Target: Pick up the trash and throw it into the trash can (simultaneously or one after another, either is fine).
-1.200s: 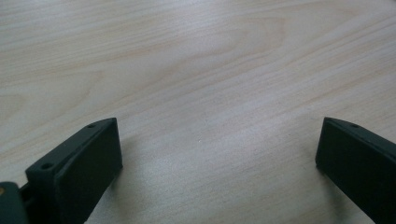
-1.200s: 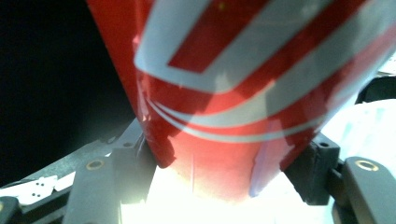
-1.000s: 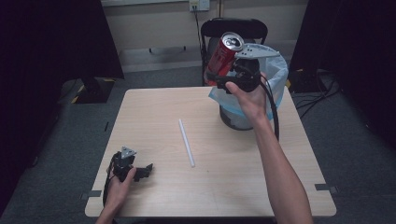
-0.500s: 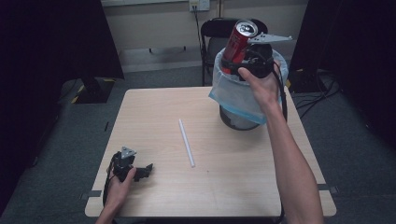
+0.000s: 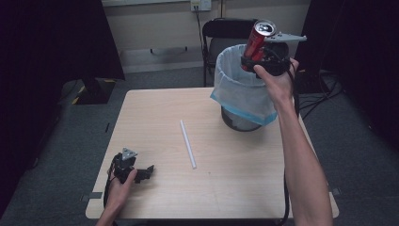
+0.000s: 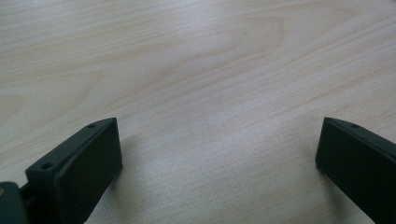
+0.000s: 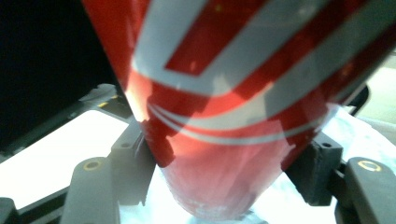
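A red and silver drink can (image 5: 256, 40) is held tilted above the rim of a dark bin (image 5: 235, 123) lined with a pale bag (image 5: 242, 89). My right gripper (image 5: 251, 59) is shut on the can's lower part; its jaws have just been opening a little, with the can (image 7: 224, 116) still between the pads of the gripper (image 7: 224, 161). A white straw (image 5: 188, 143) lies on the wooden table (image 5: 235, 183). My left gripper (image 5: 146, 172) rests at the front left corner, open, and bare wood lies between its jaws (image 6: 217, 154).
The bin stands at the table's far right. A black chair (image 5: 226, 30) is behind it, against the wall. Cables lie on the floor to the right. Bare wood stretches between the straw and the front edge.
My right hand has carried the can farther back and to the right, from the bin's near side to above its far rim. The left hand has stayed put.
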Motion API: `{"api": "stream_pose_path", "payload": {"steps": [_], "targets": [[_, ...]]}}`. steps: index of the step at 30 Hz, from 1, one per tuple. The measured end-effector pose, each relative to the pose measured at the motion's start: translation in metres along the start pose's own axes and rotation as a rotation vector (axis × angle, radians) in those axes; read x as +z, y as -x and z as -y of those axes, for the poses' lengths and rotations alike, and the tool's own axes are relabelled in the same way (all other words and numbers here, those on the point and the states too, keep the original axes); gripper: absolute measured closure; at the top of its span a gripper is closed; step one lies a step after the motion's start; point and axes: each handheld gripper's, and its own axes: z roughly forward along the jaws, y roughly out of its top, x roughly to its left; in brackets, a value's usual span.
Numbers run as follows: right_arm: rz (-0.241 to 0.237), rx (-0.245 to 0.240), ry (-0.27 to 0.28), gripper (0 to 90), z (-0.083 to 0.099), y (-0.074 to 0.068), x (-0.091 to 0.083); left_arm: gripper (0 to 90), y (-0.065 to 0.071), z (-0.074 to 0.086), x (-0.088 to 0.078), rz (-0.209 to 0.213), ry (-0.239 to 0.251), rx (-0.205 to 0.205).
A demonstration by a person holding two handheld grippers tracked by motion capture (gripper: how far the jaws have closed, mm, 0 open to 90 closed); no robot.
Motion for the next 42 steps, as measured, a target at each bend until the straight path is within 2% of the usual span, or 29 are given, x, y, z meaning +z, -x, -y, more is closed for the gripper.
{"api": "stream_pose_path", "payload": {"steps": [1, 3, 7, 14, 21, 26, 32, 34, 36, 37, 38, 39, 40, 41, 42], "targets": [[0.01, 0.017, -0.01, 29.0, 0.002, 0.004, 0.003, 0.0, 0.0, 0.0, 0.0, 0.0, -0.001, 0.001], [0.021, 0.019, -0.016, 27.9, 0.003, 0.006, 0.004, 0.0, 0.0, 0.0, 0.0, 0.0, -0.003, 0.004], [0.01, 0.057, -0.01, 27.8, 0.006, 0.007, 0.007, 0.0, 0.0, 0.0, 0.0, 0.001, 0.0, 0.001], [-0.008, 0.067, 0.006, 28.2, 0.011, 0.005, 0.005, 0.0, 0.0, 0.0, 0.0, 0.0, -0.003, 0.005], [-0.038, 0.054, 0.015, 29.8, 0.011, -0.003, -0.003, 0.0, 0.0, 0.0, 0.0, 0.001, -0.003, 0.005], [-0.061, 0.034, 0.022, 29.6, 0.014, -0.013, -0.009, 0.0, 0.0, 0.0, 0.0, 0.001, 0.0, 0.002], [-0.13, 0.006, 0.05, 31.1, 0.013, -0.025, -0.015, 0.0, 0.0, 0.0, 0.0, 0.001, -0.003, 0.006], [-0.135, -0.004, 0.046, 31.4, 0.014, -0.031, -0.016, 0.0, 0.0, 0.0, 0.0, 0.0, -0.003, 0.005], [-0.151, -0.023, 0.047, 32.4, 0.015, -0.04, -0.018, 0.0, 0.0, 0.0, 0.0, 0.0, -0.003, 0.005], [-0.187, -0.032, 0.053, 34.0, 0.014, -0.048, -0.019, 0.0, 0.0, 0.0, 0.0, 0.0, -0.003, 0.006], [-0.187, -0.032, 0.053, 34.0, 0.014, -0.048, -0.019, 0.0, 0.0, 0.0, 0.0, 0.001, -0.004, 0.006], [-0.193, -0.063, 0.056, 34.7, 0.015, -0.06, -0.02, 0.0, 0.0, 0.0, 0.0, 0.001, -0.003, 0.006], [-0.193, -0.063, 0.056, 34.7, 0.015, -0.06, -0.02, 0.0, 0.0, 0.0, 0.0, 0.001, -0.003, 0.006], [-0.204, -0.09, 0.048, 34.1, 0.016, -0.071, -0.019, 0.0, 0.0, 0.0, 0.0, 0.0, -0.003, 0.005], [-0.204, -0.09, 0.048, 34.1, 0.016, -0.071, -0.019, 0.0, 0.0, 0.0, 0.0, 0.0, -0.003, 0.005]]}}
